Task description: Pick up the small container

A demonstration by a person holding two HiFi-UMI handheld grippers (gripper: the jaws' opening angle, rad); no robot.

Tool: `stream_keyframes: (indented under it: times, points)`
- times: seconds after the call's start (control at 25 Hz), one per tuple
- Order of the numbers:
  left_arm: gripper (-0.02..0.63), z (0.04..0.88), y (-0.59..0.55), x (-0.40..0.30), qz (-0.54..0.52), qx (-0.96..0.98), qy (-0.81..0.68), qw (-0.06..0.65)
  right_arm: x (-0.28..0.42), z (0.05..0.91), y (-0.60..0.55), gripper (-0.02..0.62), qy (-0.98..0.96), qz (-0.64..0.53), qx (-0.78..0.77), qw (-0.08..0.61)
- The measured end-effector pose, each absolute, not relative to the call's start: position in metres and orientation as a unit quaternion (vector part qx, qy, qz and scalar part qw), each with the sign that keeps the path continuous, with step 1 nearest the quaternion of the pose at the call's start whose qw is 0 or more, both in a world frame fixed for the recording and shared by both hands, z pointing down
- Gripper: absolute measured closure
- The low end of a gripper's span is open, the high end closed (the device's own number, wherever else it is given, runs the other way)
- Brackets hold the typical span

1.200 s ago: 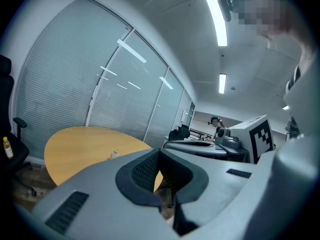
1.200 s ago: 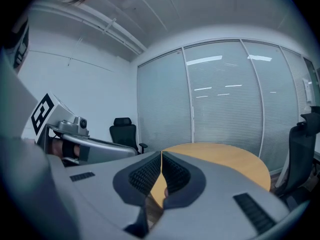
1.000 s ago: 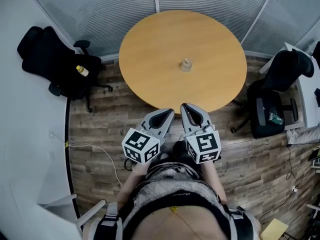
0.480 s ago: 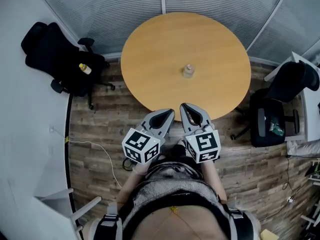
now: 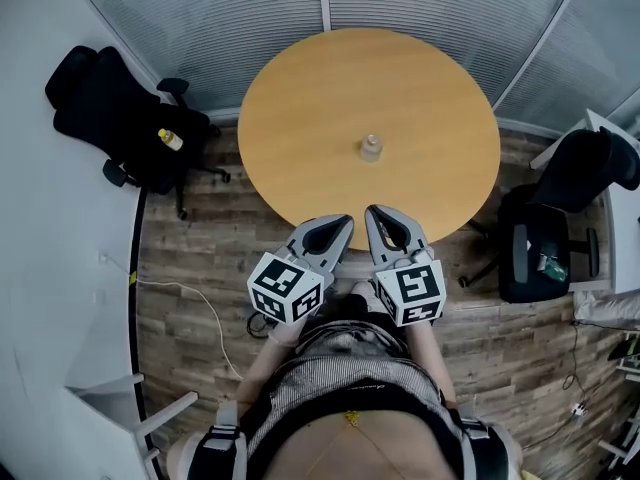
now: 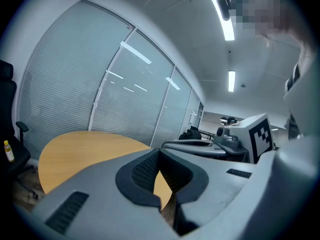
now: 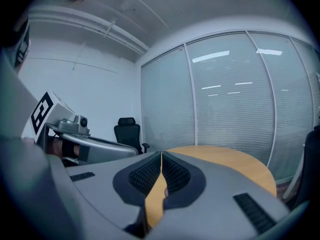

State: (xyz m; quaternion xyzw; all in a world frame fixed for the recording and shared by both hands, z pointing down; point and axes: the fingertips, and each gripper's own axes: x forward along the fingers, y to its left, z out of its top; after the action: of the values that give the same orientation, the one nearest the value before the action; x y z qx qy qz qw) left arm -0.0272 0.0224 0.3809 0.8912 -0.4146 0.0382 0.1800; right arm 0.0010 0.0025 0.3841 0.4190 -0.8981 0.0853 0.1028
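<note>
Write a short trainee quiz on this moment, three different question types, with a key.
1. True or false: the small container stands on the round table with nothing touching it.
2. The right claw is: A) open; B) shut and empty; C) shut on the container.
3. Fill in: the yellow bottle rests on a black office ____.

Key: 1 true; 2 B; 3 chair.
</note>
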Motion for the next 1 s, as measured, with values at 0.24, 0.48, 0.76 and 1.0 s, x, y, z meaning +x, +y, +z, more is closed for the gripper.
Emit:
stream_keyframes:
  times: [0.24,0.48,0.76,1.0]
  points:
    - [0.601,0.382,0.017,-0.005,0.029,0.887,-0.422,0.184,0.024,0.390,-0.006,0.574,-0.900,0.085,0.413,0.112]
    - [0.601,0.389,0.016,0.002,0.034,0.877,-0.441,0.189,0.028,0.397,-0.009,0.574,-0.908,0.088,0.395,0.109]
    - [0.601,0.387,0.013,-0.004,0.038,0.870,-0.454,0.188,0.028,0.400,-0.012,0.573,-0.911,0.092,0.387,0.112]
    - [0.601,0.389,0.006,-0.005,0.042,0.880,-0.435,0.189,0.027,0.401,-0.018,0.573,-0.902,0.095,0.406,0.108]
